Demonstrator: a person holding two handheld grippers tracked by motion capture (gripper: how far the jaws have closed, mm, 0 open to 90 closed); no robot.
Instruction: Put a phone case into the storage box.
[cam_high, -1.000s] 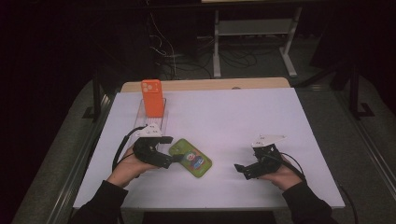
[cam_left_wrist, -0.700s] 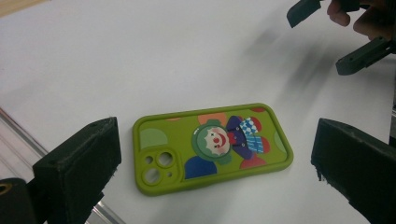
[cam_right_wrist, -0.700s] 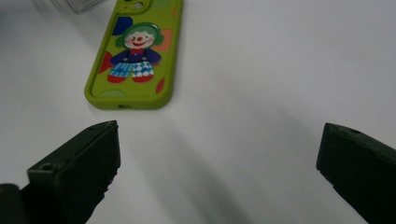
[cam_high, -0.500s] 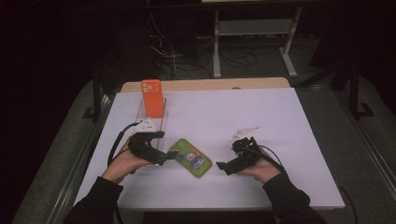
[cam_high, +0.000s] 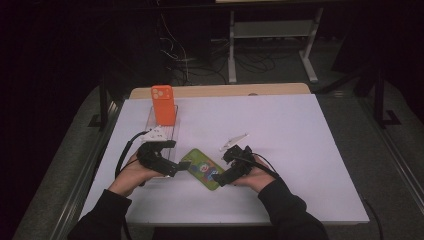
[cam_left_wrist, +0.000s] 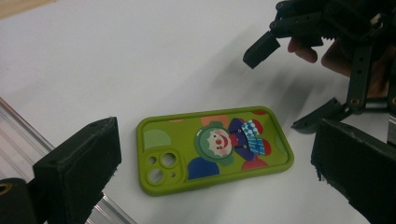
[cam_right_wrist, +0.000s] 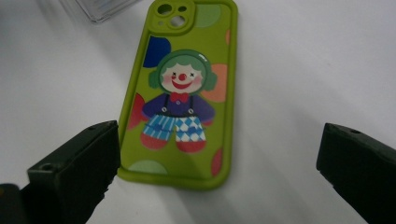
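Right gripper (cam_high: 220, 178) moved in to green phone case (cam_high: 202, 168); left gripper (cam_high: 181, 166) beside it; both jaws spread, nothing grasped.

White-topped table (cam_high: 310, 150), dark room, grey floor (cam_high: 390, 150), perhaps a metal-legged bench (cam_high: 272, 30), tangled cables (cam_high: 182, 55)

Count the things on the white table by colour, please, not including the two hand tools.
Green: 1, the phone case
Orange: 1, the phone standing upright
Clear: 2, the stand and a small plastic piece
Total: 4
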